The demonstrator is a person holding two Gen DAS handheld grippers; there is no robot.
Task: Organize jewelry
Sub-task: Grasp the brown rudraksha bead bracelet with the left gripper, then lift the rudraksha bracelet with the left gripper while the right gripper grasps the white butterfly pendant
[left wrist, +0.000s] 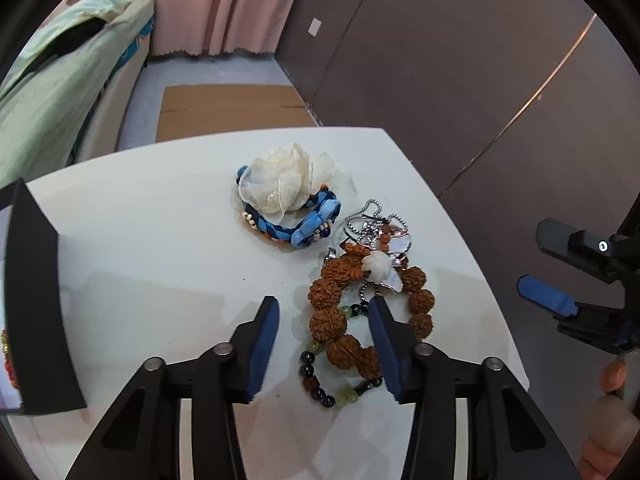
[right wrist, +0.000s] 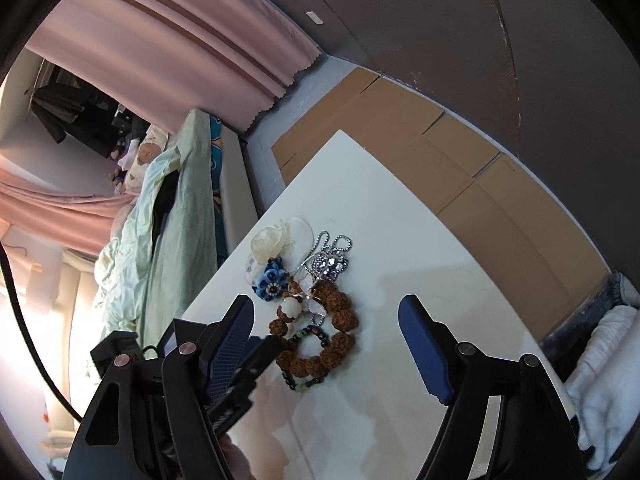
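On the white table (left wrist: 160,240) lies a heap of jewelry. A brown knobbly-bead bracelet (left wrist: 332,320) overlaps a thin bracelet of dark and green beads (left wrist: 316,384). A silver chain with pendants (left wrist: 372,224) lies on top, and a blue braided band with a cream fabric flower (left wrist: 288,196) lies behind. My left gripper (left wrist: 324,312) is open and low over the brown bracelet. Its right finger stands inside the ring and its left finger on bare table. My right gripper (right wrist: 326,304) hangs open above the same heap (right wrist: 344,312). It also shows at the edge (left wrist: 536,264).
A black box wall (left wrist: 36,300) stands at the table's left edge, with red beads (left wrist: 6,356) beside it. Flat cardboard (right wrist: 460,152) covers the floor beyond the table. A bed with green bedding (right wrist: 172,200) stands to the left. A hand (left wrist: 612,420) holds the right gripper.
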